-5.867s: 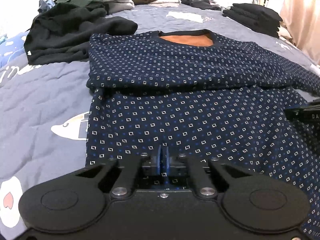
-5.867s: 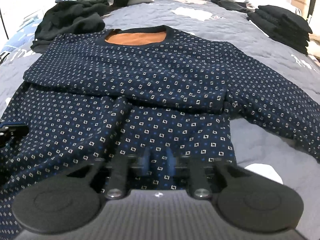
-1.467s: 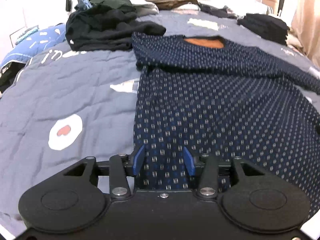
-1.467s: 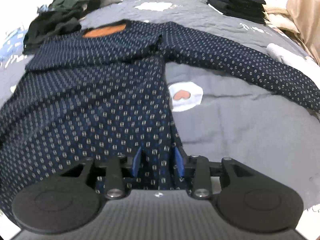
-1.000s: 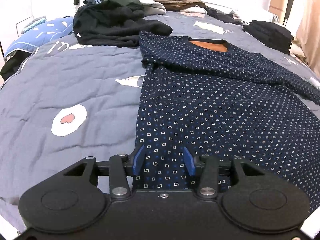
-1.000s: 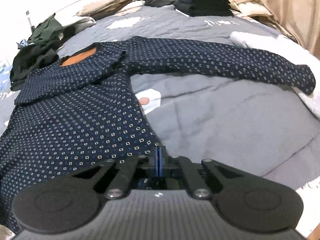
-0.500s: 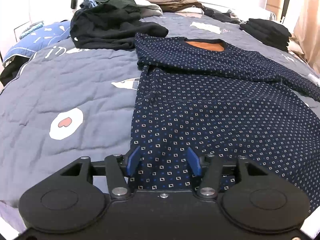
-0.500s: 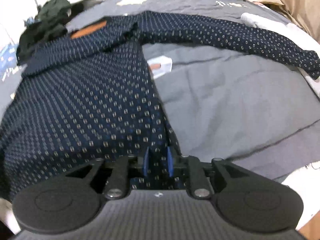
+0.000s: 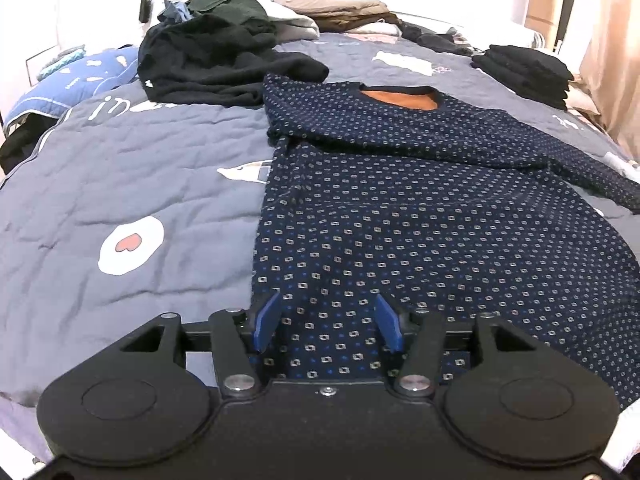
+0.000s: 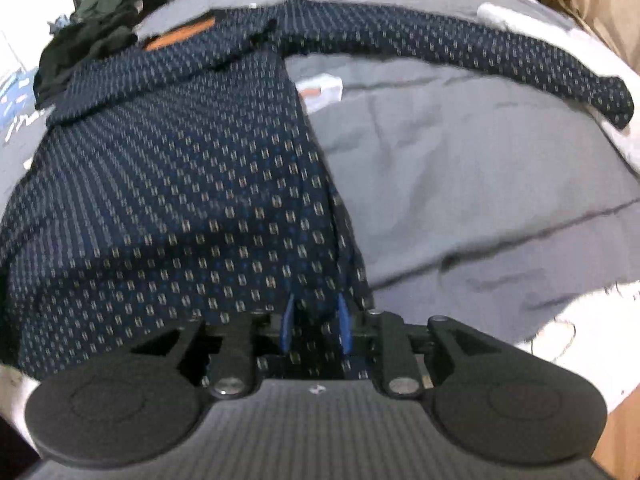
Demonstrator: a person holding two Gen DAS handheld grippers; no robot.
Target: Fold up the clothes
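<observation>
Over on the far left a blue pillow [image 9: 76,76] sits at the edge of the bed, and beside it a heap of dark clothes [image 9: 216,60] lies rumpled on the grey quilt [image 9: 120,168], which is printed with a white patch holding a red heart [image 9: 130,245].

The navy patterned sweater [image 9: 400,220] is spread flat on the quilt, neckline away from the hand-held grippers, its orange lining [image 9: 400,100] showing at the collar. One sleeve is folded across the chest; the other sleeve [image 10: 500,56] stretches out over the bare quilt towards the right.

The left hand-held gripper [image 9: 327,322] hovers at the sweater's near hem by its left edge. Its blue fingers [image 9: 267,320] stand well spread, the hem fabric lying between them with neither pad pressing on it.

The right hand-held gripper [image 10: 316,326] is at the hem's right corner. Its jaws have just been opening and now stand a narrow way apart, with cloth in the gap; the blurred view does not show any pinch.

Further right a stack of folded black clothes [image 9: 524,72] rests near the far bed edge, by a beige curtain [image 9: 612,60].
</observation>
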